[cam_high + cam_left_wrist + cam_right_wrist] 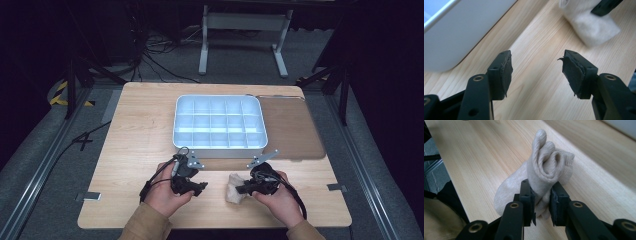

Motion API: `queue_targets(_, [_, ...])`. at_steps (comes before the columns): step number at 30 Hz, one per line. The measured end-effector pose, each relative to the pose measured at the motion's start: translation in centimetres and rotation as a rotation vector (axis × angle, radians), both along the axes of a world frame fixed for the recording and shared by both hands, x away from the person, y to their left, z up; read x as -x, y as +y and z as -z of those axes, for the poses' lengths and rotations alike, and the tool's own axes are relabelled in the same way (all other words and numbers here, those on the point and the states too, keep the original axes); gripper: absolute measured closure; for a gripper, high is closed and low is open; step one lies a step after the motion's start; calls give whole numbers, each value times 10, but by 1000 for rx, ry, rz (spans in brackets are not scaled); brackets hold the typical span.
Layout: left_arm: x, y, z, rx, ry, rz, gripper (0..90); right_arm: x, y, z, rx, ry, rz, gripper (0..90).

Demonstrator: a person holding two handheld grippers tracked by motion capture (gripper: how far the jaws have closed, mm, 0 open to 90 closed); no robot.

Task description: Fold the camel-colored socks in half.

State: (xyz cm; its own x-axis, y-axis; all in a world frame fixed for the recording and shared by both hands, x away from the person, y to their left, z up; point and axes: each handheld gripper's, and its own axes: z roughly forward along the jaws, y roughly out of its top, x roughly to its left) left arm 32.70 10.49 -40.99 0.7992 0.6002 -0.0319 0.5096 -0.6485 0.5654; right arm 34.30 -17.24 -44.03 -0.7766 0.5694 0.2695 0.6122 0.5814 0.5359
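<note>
white tray behind sock (beige) — brown mat right

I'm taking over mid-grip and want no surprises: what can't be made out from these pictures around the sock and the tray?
- Sock: in the right gripper view its lower end is hidden behind the right gripper; the high view shows it too small to read its folds.
- Tray: the left gripper view cuts it off at the edge, so no compartments show there.
- Left gripper: open over bare table.
</note>
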Motion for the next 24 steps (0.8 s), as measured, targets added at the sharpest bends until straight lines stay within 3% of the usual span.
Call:
queue_targets(2, [0, 6, -1, 2, -4, -5, 417, 0, 0, -4, -4, -6, 0, 751])
queue_targets(3, [0, 16, -2, 12, -4, -30, 417, 0, 0, -7, 3, -11, 3, 751])
queue_targets(7, [-5, 29, -6, 29, 4, -78, 423, -2, -2, -24, 16, -37, 7, 751])
queue_targets(18, [-11, 48, -15, 42, 26, -116, 421, -9, -7, -48, 25, -63, 25, 751])
queue_targets(24, [-12, 50, -15, 46, 35, -119, 421, -16, -9, -60, 35, -77, 32, 751])
